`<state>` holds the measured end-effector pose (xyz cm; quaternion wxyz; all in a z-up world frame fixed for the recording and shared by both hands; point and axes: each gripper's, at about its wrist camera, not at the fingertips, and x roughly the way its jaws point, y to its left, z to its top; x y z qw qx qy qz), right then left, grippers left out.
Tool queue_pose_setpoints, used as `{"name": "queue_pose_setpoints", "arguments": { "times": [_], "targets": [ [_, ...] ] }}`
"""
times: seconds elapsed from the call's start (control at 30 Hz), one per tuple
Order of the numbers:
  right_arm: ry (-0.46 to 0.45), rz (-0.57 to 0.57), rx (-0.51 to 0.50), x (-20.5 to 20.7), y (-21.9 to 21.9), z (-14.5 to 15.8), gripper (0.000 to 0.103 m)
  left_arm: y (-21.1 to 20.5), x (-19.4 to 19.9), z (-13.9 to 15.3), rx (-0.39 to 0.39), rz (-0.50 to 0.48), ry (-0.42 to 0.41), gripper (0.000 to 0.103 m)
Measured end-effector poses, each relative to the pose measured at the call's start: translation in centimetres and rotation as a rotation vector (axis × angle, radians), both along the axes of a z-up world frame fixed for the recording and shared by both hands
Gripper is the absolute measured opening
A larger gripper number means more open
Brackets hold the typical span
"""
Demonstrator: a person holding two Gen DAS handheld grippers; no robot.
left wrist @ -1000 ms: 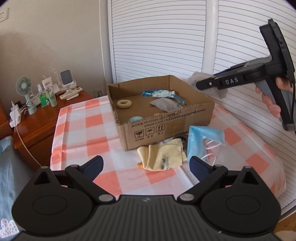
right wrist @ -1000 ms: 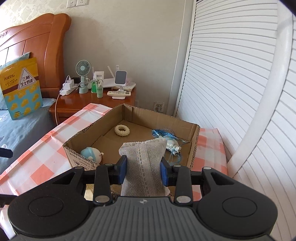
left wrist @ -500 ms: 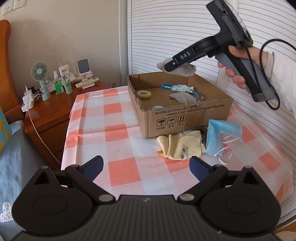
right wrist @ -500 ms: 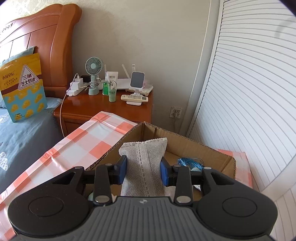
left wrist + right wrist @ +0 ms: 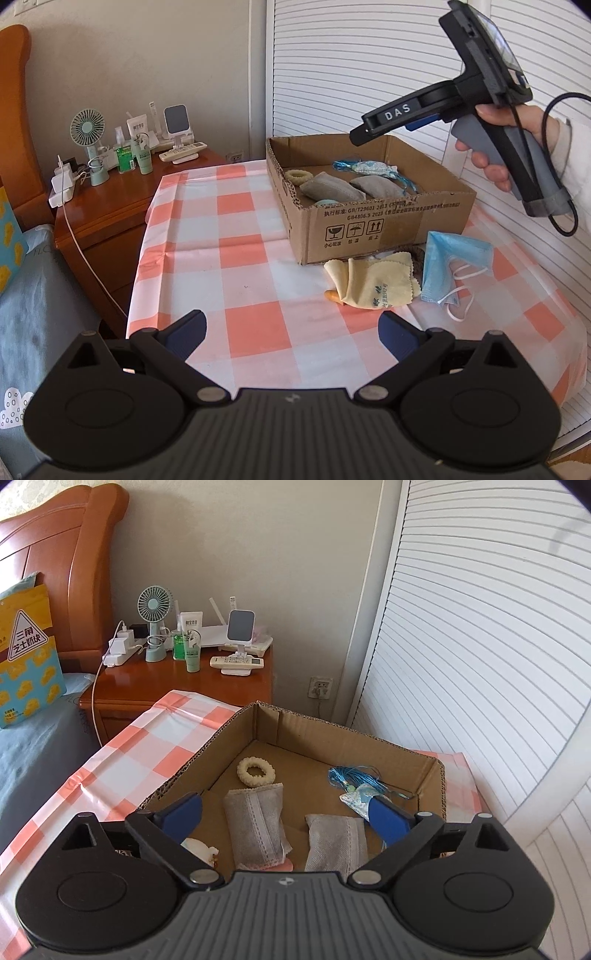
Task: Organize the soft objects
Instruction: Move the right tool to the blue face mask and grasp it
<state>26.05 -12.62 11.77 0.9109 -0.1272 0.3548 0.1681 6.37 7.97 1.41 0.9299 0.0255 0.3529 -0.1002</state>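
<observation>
Right gripper (image 5: 284,814), jaws spread wide and holding nothing, hangs above the cardboard box (image 5: 354,738) at frame centre. Two grey sachets (image 5: 256,821) lie side by side on the box floor beside a cream ring (image 5: 256,771). Left gripper (image 5: 291,330), likewise released, hovers over the checked tablecloth (image 5: 221,236) at lower frame; a yellow cloth (image 5: 373,286) and a blue mask (image 5: 448,266) lie outside the box, lower right.

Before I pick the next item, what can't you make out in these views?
- Dark item behind the yellow cloth: left wrist view, mostly covered by the cloth and the face mask.
- Orange piece: pokes from under the cloth.
- White-and-teal item in the cardboard box: right wrist view, hidden by the right gripper.
</observation>
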Motion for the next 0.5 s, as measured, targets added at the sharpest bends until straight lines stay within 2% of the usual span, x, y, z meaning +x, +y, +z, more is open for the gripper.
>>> {"name": "queue_pose_setpoints", "arguments": {
  "times": [0.27,0.5],
  "targets": [
    [-0.008,-0.023,-0.003,-4.4,-1.5,0.5,0.102,-0.6,-1.1,0.4,0.009,-0.011,-0.014,0.099],
    [0.017,-0.090,0.009,-7.9,-2.4,-1.1,0.103,-0.7,-2.0,0.6,0.009,-0.012,-0.017,0.099]
  ]
}}
